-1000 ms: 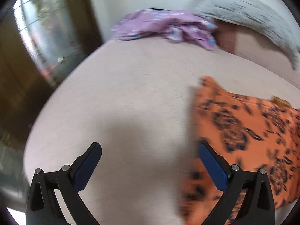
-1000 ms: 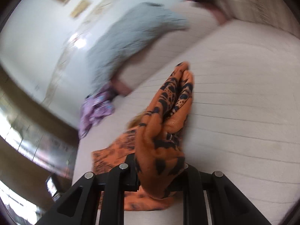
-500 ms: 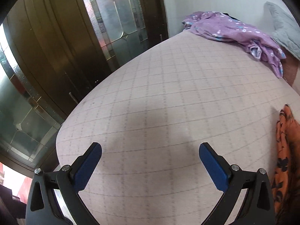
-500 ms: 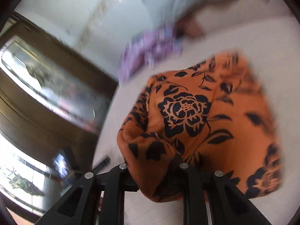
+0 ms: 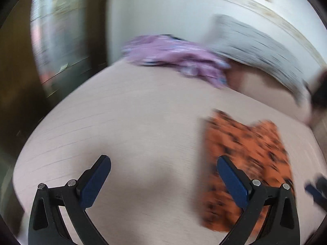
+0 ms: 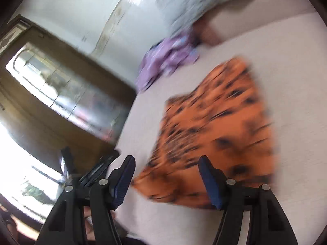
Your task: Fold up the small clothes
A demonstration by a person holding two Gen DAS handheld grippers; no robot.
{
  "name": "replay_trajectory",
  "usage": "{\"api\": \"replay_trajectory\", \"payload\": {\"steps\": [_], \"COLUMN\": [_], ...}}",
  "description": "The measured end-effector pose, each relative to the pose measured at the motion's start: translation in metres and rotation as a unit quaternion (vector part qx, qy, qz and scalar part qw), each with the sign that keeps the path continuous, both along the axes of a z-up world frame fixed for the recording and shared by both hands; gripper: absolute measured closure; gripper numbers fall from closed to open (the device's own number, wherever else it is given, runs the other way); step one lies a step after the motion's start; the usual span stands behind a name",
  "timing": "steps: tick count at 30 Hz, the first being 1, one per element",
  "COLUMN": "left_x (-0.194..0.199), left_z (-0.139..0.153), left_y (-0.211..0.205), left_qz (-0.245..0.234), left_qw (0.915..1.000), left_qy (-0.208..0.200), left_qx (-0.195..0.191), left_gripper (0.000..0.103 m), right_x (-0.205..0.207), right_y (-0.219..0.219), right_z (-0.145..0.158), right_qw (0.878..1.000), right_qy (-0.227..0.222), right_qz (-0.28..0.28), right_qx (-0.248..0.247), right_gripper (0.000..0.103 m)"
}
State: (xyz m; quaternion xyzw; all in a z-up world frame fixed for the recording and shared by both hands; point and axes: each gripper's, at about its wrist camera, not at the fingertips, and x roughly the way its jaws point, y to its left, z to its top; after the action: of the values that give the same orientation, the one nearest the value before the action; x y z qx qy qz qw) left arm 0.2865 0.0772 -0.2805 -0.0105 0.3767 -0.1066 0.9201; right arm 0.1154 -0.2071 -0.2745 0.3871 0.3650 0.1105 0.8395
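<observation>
In the left wrist view, the left gripper [image 5: 163, 180] has its fingers spread wide with nothing between them, hovering over the pale bed surface [image 5: 132, 126]. The orange garment with black flowers [image 5: 245, 153] lies flat on the bed to the right, partly behind the gripper's right finger [image 5: 233, 183]. Far across the bed a crumpled purple garment [image 5: 173, 57] sits near the wall, and a grey pillow [image 5: 255, 45] leans just to its right. At the right edge, a blurred dark and blue shape [image 5: 316, 189] shows; what it is cannot be told. The whole view is smeared.

In the right wrist view, the right gripper [image 6: 166, 180] is also spread apart and holds nothing. The orange garment [image 6: 214, 126] lies flat on the bed [image 6: 286, 61] just beyond and between the fingers, its near edge reaching the right finger [image 6: 210, 181]. The purple garment [image 6: 167, 61] lies farther off, with the grey pillow [image 6: 204, 0] beyond it. A dark wooden cabinet with glass panels [image 6: 61, 94] stands to the left.
</observation>
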Motion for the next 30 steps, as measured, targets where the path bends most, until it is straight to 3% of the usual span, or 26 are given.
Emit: {"api": "replay_trajectory", "payload": {"steps": [1, 6, 10, 11, 14, 16, 18, 19, 22, 24, 26, 28, 30], "left_x": [-0.005, -0.029, -0.031, -0.025, -0.011, -0.004, -0.002, 0.000, 0.004, 0.005, 0.005, -0.002, -0.014], "left_z": [0.001, -0.012, -0.044, -0.053, -0.057, -0.058, -0.058, -0.057, -0.061, -0.059, -0.055, -0.050, -0.044], "left_y": [-0.009, -0.040, -0.051, -0.048, -0.045, -0.053, -0.064, -0.070, -0.082, -0.075, -0.067, -0.065, -0.065], "left_qz": [-0.019, -0.073, -0.060, -0.048, -0.059, -0.068, -0.081, -0.087, -0.084, -0.079, -0.073, -0.071, -0.071], "left_qw": [0.9998, 0.9967, 0.9946, 0.9942, 0.9942, 0.9943, 0.9940, 0.9938, 0.9942, 0.9948, 0.9952, 0.9959, 0.9964], "left_qy": [0.002, 0.035, 0.074, 0.082, 0.090, 0.082, 0.073, 0.068, 0.051, 0.060, 0.065, 0.056, 0.040], "left_qx": [-0.002, -0.010, 0.042, 0.050, -0.001, 0.003, 0.004, 0.010, 0.042, 0.025, 0.004, 0.007, 0.026], "left_gripper": [0.000, 0.000, 0.001, 0.006, 0.032, 0.040, 0.060, 0.061, 0.062, 0.062, 0.060, 0.059, 0.052], "right_x": [-0.005, -0.010, -0.008, -0.011, -0.013, -0.015, -0.018, -0.024, -0.036, -0.038, -0.034, -0.031, -0.025], "right_y": [-0.011, -0.024, -0.011, -0.009, -0.002, -0.003, -0.002, -0.002, 0.008, 0.015, 0.012, 0.001, -0.010], "right_z": [-0.003, -0.018, -0.045, -0.050, -0.054, -0.056, -0.058, -0.058, -0.062, -0.060, -0.052, -0.040, -0.025], "right_qw": [1.000, 0.996, 0.996, 0.996, 0.996, 0.997, 0.997, 0.997, 0.996, 0.994, 0.993, 0.995, 0.995], "right_qy": [0.012, 0.037, 0.059, 0.064, 0.052, 0.053, 0.055, 0.055, 0.053, 0.046, 0.053, 0.046, 0.029], "right_qz": [-0.015, -0.052, -0.028, -0.025, -0.030, -0.029, -0.025, -0.023, -0.013, -0.002, 0.007, 0.013, 0.002], "right_qx": [-0.018, -0.055, -0.053, -0.058, -0.069, -0.057, -0.052, -0.050, -0.065, -0.099, -0.101, -0.082, -0.096], "right_gripper": [0.055, 0.060, 0.064, 0.064, 0.064, 0.064, 0.064, 0.064, 0.063, 0.063, 0.064, 0.064, 0.064]}}
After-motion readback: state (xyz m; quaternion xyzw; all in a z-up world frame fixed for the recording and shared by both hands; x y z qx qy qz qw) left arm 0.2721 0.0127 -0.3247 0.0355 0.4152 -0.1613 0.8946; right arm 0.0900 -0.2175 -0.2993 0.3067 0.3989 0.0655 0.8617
